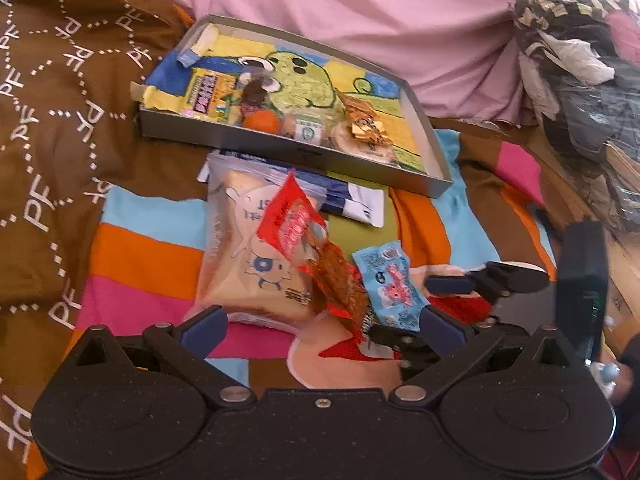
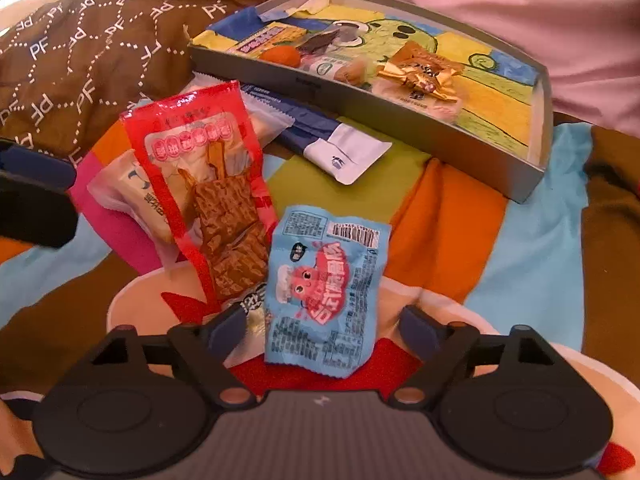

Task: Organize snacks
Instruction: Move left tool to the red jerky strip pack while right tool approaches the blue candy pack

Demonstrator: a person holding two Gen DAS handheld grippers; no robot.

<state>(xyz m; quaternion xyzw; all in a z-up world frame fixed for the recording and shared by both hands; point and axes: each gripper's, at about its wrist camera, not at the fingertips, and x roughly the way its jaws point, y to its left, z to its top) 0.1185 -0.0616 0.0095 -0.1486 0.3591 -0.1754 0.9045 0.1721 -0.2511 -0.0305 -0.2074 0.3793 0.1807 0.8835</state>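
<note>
Right gripper (image 2: pixel 324 326): fingers spread wide, empty, the crinkled light-blue foil snack packet (image 2: pixel 326 288) lying flat directly between and just ahead of them, long axis running away from the gripper. Left gripper (image 1: pixel 320 322) also wide, empty, facing the clear-wrapped bread bag (image 1: pixel 248 256) with the red plastic snack pouch (image 1: pixel 304 240) on it. Right is nearer the blue packet. Beyond: shallow grey cardboard tray (image 2: pixel 532 168) already holding snacks

Glossy wrappers on soft cloth

We saw a shiny plastic red packet (image 2: pixel 204 184), crinkled blue packet (image 2: pixel 328 280), matt cardboard tray (image 2: pixel 360 104).
</note>
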